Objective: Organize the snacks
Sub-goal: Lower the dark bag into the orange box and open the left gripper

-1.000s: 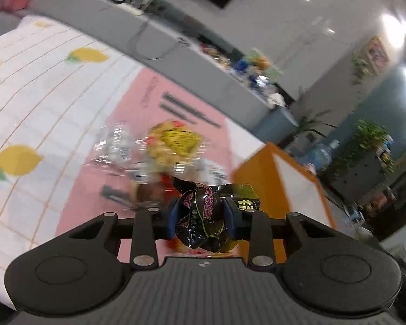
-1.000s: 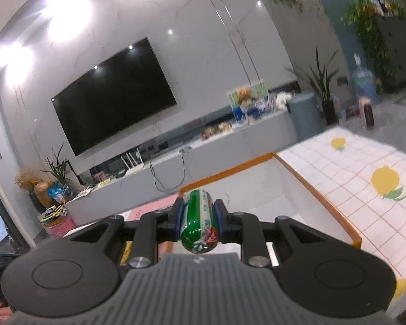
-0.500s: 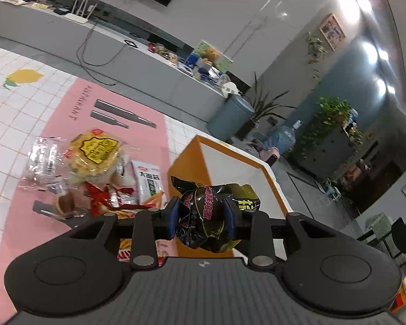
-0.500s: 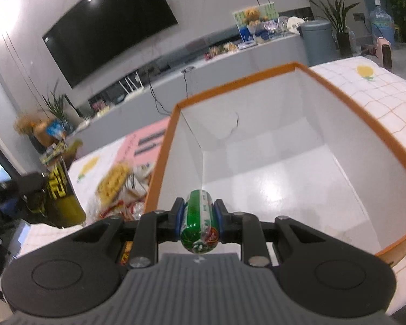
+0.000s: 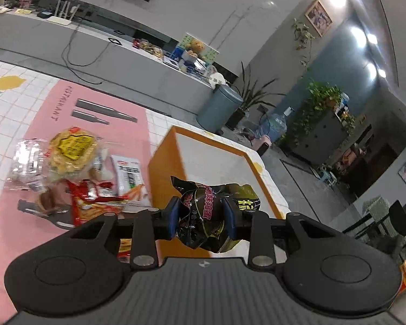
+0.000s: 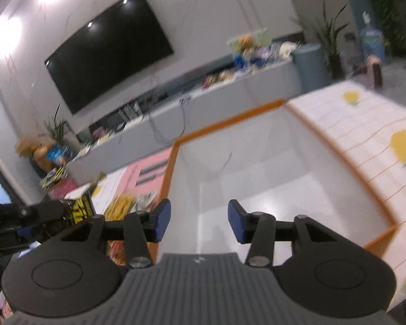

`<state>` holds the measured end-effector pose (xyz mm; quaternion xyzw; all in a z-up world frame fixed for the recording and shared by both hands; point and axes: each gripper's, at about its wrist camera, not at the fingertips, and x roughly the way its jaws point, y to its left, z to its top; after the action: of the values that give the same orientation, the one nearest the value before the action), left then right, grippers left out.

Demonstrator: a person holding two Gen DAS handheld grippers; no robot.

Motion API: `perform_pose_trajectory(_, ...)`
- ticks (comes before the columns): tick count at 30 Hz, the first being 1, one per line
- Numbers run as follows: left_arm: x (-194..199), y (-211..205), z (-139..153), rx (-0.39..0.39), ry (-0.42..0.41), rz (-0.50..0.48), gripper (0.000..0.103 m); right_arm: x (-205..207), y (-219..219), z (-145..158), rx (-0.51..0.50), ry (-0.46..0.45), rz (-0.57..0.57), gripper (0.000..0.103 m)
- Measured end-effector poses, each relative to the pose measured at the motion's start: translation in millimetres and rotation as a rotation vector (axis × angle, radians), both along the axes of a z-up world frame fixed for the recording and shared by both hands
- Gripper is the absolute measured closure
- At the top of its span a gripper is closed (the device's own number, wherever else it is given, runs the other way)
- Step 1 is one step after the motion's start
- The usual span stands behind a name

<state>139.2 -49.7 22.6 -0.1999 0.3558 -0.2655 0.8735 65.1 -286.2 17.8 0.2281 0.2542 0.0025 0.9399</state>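
Black snack packet (image 5: 203,214) clamped in left tongs (image 5: 201,218); right tongs (image 6: 199,224) wide, empty.

From the left gripper (image 5: 202,218) we are looking forward and down across the pink mat (image 5: 67,113) toward the box (image 5: 165,168), seeing its orange outer wall from nearby. From the right gripper (image 6: 199,223) we are looking down into that box (image 6: 257,184) from close above, facing the TV (image 6: 108,51). Both views are sharing the box, the mat (image 6: 146,170) and the snack pile (image 5: 75,168) (image 6: 121,205).
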Motion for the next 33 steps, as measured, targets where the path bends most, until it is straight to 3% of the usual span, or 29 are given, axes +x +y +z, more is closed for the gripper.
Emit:
perform_pose_trajectory(4, 3, -38, 1, 0.036, 0.010, -0.047, 0.065, -22, -23, 4, 0.012, -0.027, -0.097, 0.046)
perform_pose_trajectory(9, 14, -88, -16, 0.119, 0.053, -0.082, 0.065, -33, -47, 5, 0.093, 0.027, -0.248, 0.019)
perform_pose_trajectory(15, 22, -119, -37, 0.177, 0.072, -0.108, 0.065, -40, -43, 17, 0.042, -0.047, -0.272, 0.004)
perform_pose_trajectory(20, 28, -131, -50, 0.249, 0.086, -0.108, 0.065, -37, -23, 27, -0.179, -0.034, -0.415, 0.003)
perform_pose_trajectory(25, 25, -139, -53, 0.285, 0.066, -0.106, 0.065, -42, -32, 28, -0.170, -0.081, -0.418, 0.004)
perform_pose_trajectory(29, 25, -142, -50, 0.288, 0.069, -0.093, 0.064, -52, -34, 46, -0.256, -0.148, -0.491, 0.007)
perform_pose_trajectory(32, 23, -139, -49, 0.275, 0.060, -0.088, 0.064, -57, -29, 45, -0.299, -0.199, -0.484, 0.005)
perform_pose_trajectory(33, 20, -137, -47, 0.274, 0.045, -0.084, 0.060, -55, -27, 43, -0.313, -0.201, -0.464, 0.005)
